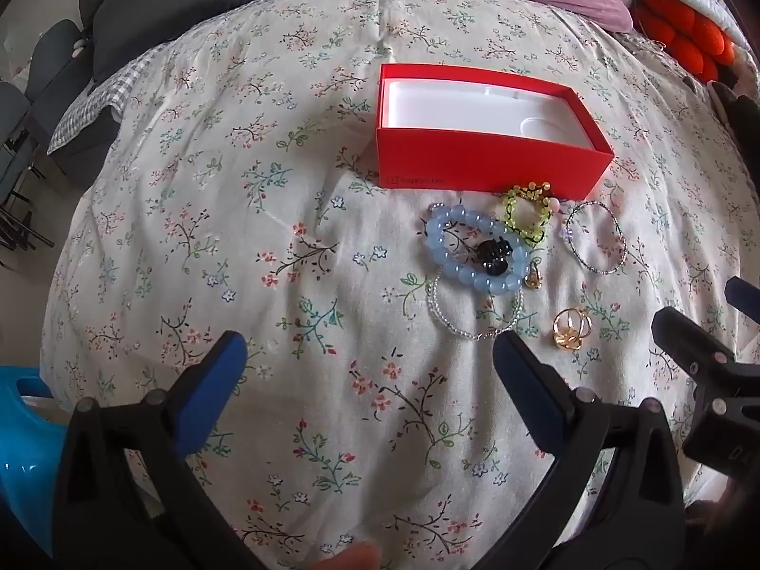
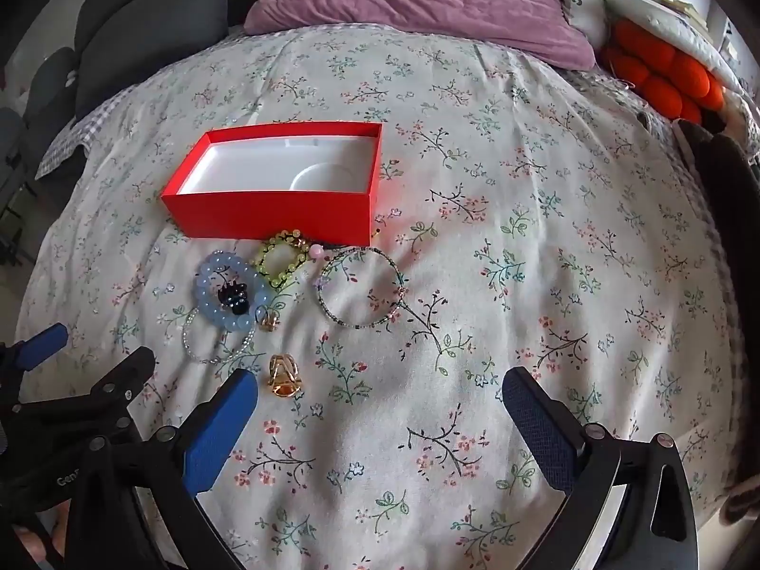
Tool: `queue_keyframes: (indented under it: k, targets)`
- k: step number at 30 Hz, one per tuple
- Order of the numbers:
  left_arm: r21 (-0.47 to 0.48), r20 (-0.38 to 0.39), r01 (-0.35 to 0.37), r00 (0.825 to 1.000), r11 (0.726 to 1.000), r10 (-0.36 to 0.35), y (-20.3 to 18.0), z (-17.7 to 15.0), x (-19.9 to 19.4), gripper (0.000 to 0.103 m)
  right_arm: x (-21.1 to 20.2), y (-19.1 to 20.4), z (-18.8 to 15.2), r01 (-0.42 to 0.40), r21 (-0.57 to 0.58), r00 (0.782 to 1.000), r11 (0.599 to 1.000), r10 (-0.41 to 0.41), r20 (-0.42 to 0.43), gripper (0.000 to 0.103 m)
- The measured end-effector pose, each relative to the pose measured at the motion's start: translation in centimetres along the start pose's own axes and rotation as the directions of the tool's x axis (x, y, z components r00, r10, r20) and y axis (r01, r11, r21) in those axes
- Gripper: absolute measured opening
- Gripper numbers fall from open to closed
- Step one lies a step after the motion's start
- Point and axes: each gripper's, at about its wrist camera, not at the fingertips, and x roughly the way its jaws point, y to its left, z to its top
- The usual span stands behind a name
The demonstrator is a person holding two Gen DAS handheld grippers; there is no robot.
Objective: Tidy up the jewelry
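Both wide open, nothing between the pads: left hand-held gripper (image 1: 369, 356) and right hand-held gripper (image 2: 380, 394), angled down over the floral bedspread (image 1: 285, 190), no contact with anything yet. Jewelry clustered just in front of the red box (image 2: 266, 216), which sits open with white liner and no contents. Blue bead bracelet (image 1: 475, 249) with a black charm (image 1: 491, 251) inside its ring, overlapping a clear bead bracelet (image 1: 475, 320) on the near side; yellow-green bead bracelet (image 1: 525, 216) touching the box wall; thin beaded bangle (image 2: 363, 287) off to the side, apart from the rest; gold ring (image 2: 284, 375) nearest the grippers, second small gold piece (image 2: 268, 320) beside the blue beads. Main risks, judged from layout: overlap means closing on the blue bracelet likely drags the clear one or flips the charm out. Soft, wrinkled quilt gives under pressure, so pads could pinch fabric along with beads and tug the whole cluster. Round, smooth beads prone to squirting out of a flat-pad grip. Gold ring small and low: easy to push into a fold instead of lifting. Lightweight box on bedding could tip or slide if bumped at the rim during a drop. Two grippers close together near the ring: collision risk if both go in at once.
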Motion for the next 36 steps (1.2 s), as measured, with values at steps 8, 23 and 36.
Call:
queue_keyframes:
  k: [8, 23, 36]
  targets:
    - [-0.005, -0.009, 0.004, 1.0, 1.0, -0.004, -0.04, -0.12, 0.07, 0.103, -0.02, 0.15, 0.1, 0.01, -0.004, 1.0, 1.0, -0.01, 0.003, 0.103]
    - [-0.003, -0.024, 0.008, 1.0, 1.0, -0.008, 0.02, -0.14, 0.14, 0.103, 0.01, 0.13, 0.1, 0.008, -0.007, 1.0, 1.0, -0.008, 0.001, 0.103]
    - [0.002, -0.071, -0.002, 0.997, 1.0, 0.002, 0.28, -0.33, 0.25, 0.103, 0.03, 0.02, -0.11, 0.009, -0.014, 1.0, 1.0, -0.009, -0.003, 0.103]
